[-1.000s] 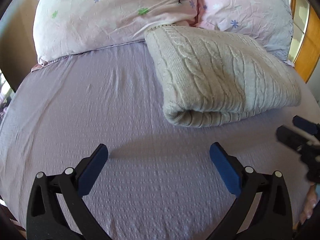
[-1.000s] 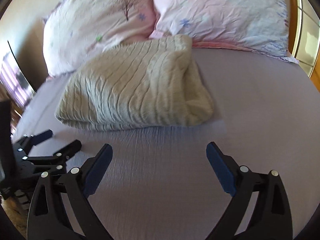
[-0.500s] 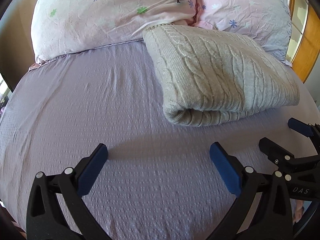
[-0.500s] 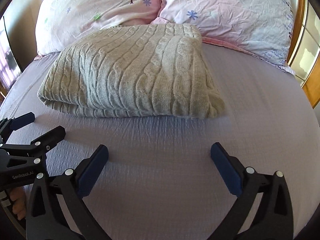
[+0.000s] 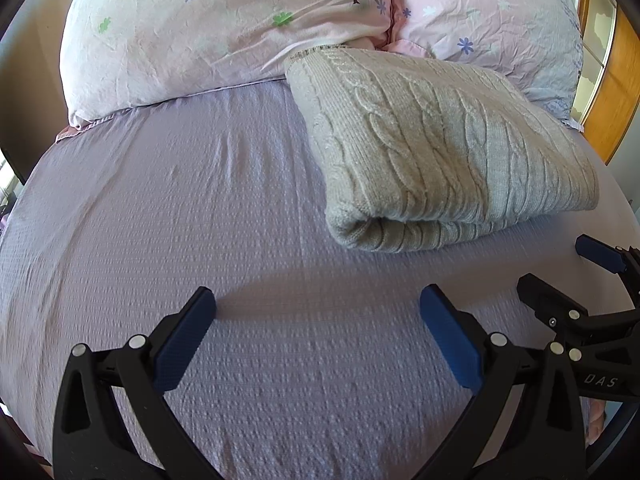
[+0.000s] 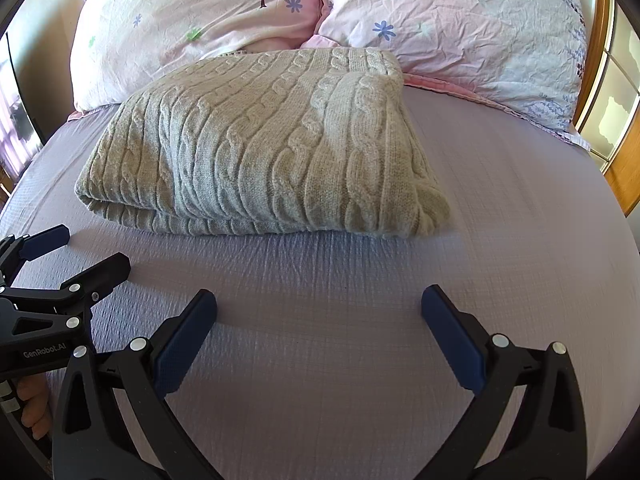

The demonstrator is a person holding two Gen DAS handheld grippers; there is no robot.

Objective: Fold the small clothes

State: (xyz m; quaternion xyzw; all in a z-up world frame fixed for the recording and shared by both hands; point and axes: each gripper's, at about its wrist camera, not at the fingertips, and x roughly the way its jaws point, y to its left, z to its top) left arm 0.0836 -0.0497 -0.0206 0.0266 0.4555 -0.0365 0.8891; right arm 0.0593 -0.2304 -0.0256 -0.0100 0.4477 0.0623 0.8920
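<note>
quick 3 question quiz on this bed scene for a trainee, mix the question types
1. True or false: the cable-knit sweater lies folded on the bed sheet.
2. Multiple choice: the left gripper and right gripper are: A) both open and empty, B) both shut on the sweater, C) one open, one shut.
3. What does the sweater's far edge lie against?

Key:
1. True.
2. A.
3. The pillows.

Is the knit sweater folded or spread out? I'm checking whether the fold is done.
Folded. The cable-knit sweater lies as a compact rectangle on the bed sheet, stacked layers showing along its near edge, a rounded fold at its corner.
</note>
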